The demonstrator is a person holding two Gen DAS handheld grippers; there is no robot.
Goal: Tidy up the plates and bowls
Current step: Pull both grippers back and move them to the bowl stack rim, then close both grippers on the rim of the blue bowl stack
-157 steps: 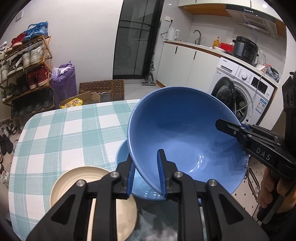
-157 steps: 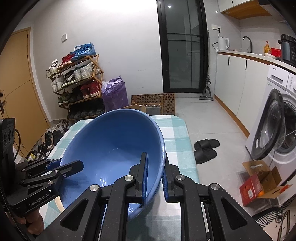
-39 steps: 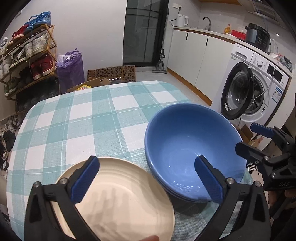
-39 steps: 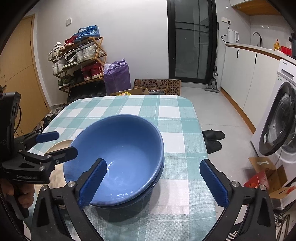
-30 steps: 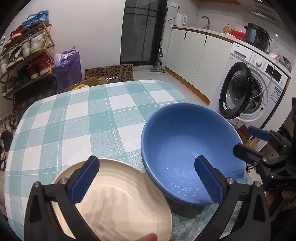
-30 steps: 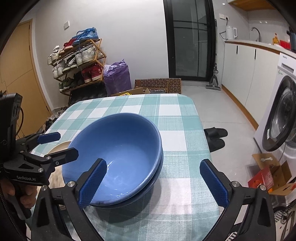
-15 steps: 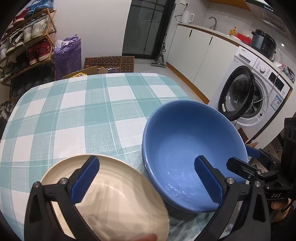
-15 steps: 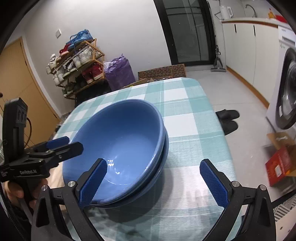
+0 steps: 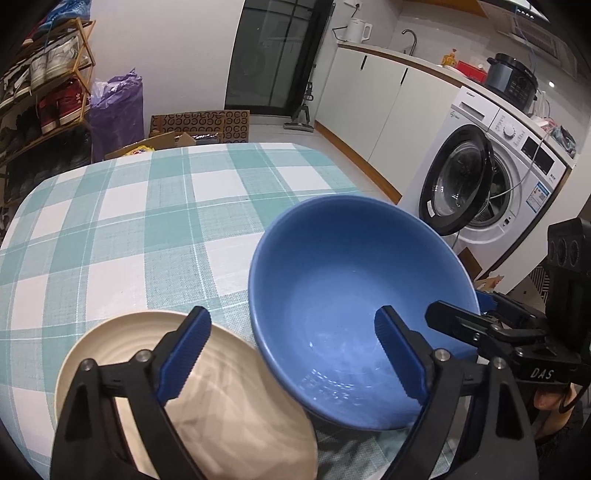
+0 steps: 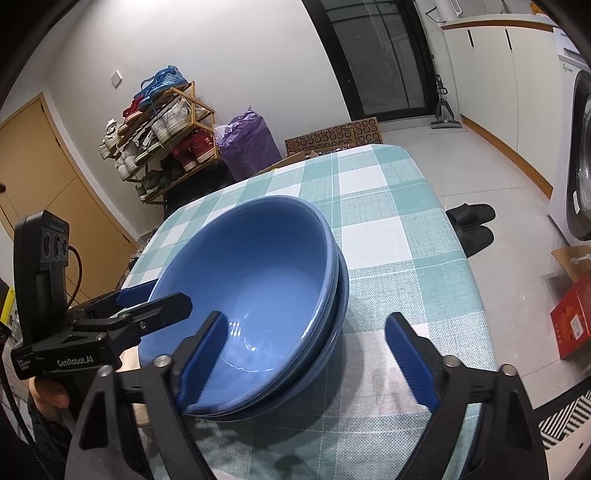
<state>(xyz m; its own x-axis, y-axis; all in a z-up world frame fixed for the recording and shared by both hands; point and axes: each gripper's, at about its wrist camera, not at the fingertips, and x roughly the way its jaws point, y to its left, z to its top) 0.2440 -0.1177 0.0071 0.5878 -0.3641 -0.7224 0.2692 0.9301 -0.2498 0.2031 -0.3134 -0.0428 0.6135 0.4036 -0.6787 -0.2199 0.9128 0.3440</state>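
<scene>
Bowls (image 10: pixel 255 295) nested near table (image 10: pixel 406 236) edge; left gripper (image 9: pixel 291 354), right gripper (image 10: pixel 306 362) released, just narrowing.

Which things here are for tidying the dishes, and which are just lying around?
For the job:
- blue bowls, stacked
- cream plate

Just lying about:
- slippers
- purple bag
- shoe rack
- red box
- kettle
</scene>
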